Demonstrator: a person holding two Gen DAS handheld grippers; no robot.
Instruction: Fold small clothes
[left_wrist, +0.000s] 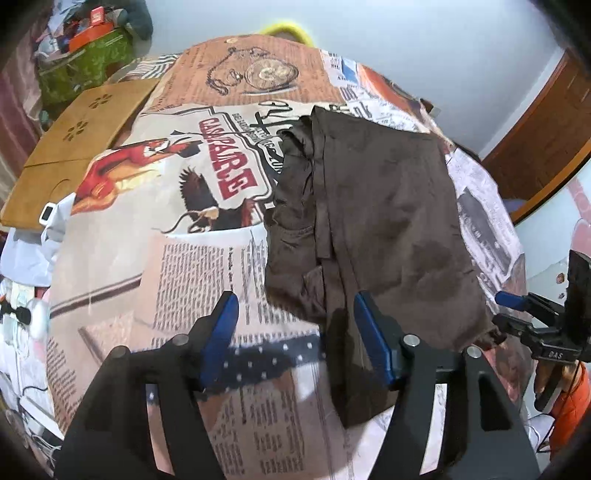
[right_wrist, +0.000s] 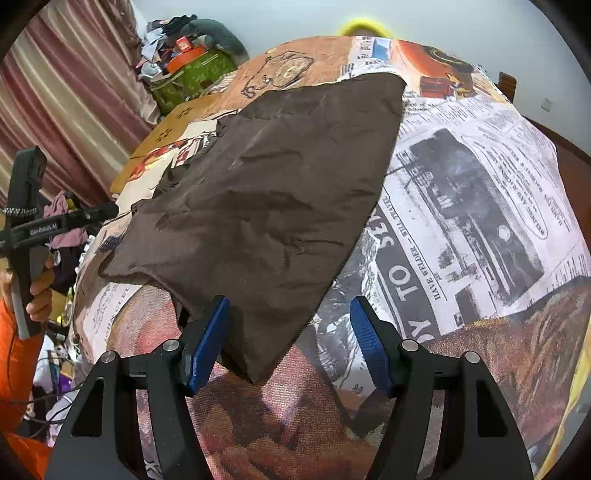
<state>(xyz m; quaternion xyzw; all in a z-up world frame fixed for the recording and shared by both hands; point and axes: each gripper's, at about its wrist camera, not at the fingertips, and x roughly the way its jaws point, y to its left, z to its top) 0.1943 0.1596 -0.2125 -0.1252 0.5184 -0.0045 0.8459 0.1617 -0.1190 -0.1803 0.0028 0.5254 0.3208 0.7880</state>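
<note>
A dark brown garment (left_wrist: 384, 221) lies folded on a table covered with a newspaper-print cloth (left_wrist: 199, 273). In the left wrist view my left gripper (left_wrist: 293, 314) is open, its blue pads astride the garment's near left edge. The right gripper (left_wrist: 517, 306) shows at the far right, by the garment's near right corner. In the right wrist view the garment (right_wrist: 266, 192) spreads across the cloth (right_wrist: 461, 206) and its near corner lies between the open blue fingers of my right gripper (right_wrist: 290, 317). The left gripper (right_wrist: 92, 216) is at the left edge there.
A brown cardboard sheet (left_wrist: 77, 147) lies at the table's far left. A green box with clutter (left_wrist: 88, 62) stands behind it. Striped curtains (right_wrist: 62, 96) hang at the left. A wooden door (left_wrist: 546, 136) is at the right. Loose clothes (right_wrist: 62, 225) lie beside the table.
</note>
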